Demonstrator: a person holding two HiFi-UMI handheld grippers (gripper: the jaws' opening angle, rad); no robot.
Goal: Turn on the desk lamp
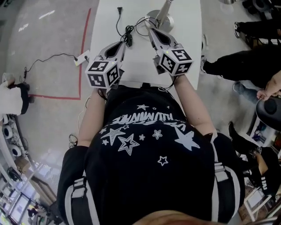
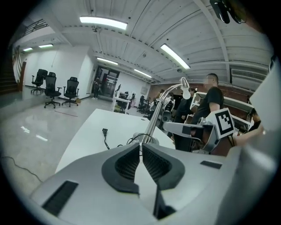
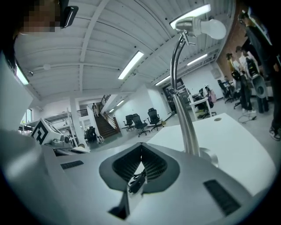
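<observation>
The desk lamp stands at the far end of the white table (image 1: 184,48): round metal base (image 1: 159,18), chrome stem (image 3: 184,118), white bulb (image 3: 210,28) on top. Its black cord (image 1: 130,34) lies looped before the base, with the plug (image 1: 119,9) loose on the table. My left gripper (image 1: 124,44) hovers over the cord with its jaws shut and nothing between them; the stem (image 2: 153,119) rises just beyond its tips. My right gripper (image 1: 151,31) is shut too, close to the base on its near left. A bit of black cord (image 3: 137,182) shows below its jaws.
A white power strip (image 1: 82,57) lies on the floor left of the table, beside a red tape line (image 1: 83,44). People stand right of the table (image 1: 246,61). Office chairs (image 2: 52,88) stand far off across the hall.
</observation>
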